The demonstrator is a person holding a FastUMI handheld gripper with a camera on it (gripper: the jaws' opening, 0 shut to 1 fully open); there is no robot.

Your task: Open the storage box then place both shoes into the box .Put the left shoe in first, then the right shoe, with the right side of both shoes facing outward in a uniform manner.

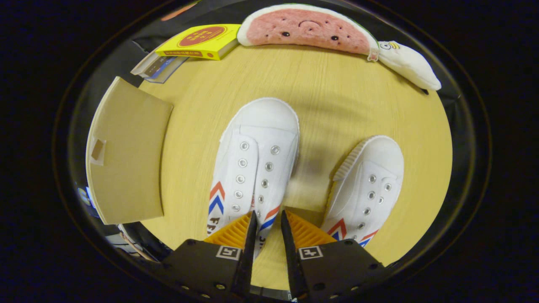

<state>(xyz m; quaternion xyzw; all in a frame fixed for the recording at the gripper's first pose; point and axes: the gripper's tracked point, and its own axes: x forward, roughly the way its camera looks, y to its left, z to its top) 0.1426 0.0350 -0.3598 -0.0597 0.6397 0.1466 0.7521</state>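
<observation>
Two white canvas shoes with red and blue chevrons point away from me on the yellow wooden table [337, 84]. The larger-looking one [257, 155] reaches back between my fingers. My gripper [268, 215] is shut on that shoe's side wall near the heel, with only a narrow gap between the fingers. A shadow lies on the table to its right, so it seems to be raised a little. The second shoe [370, 181] rests on the table to the right of my fingers. The brown cardboard storage box [126, 155] stands to the left of the held shoe, showing a flat face with a small tab.
A watermelon-slice plush [307, 27] and a white plush [408, 63] lie along the table's far edge. A yellow box [202, 40] rests on a stack of flat items at the far left. Bare table lies between the shoes and the plush toys.
</observation>
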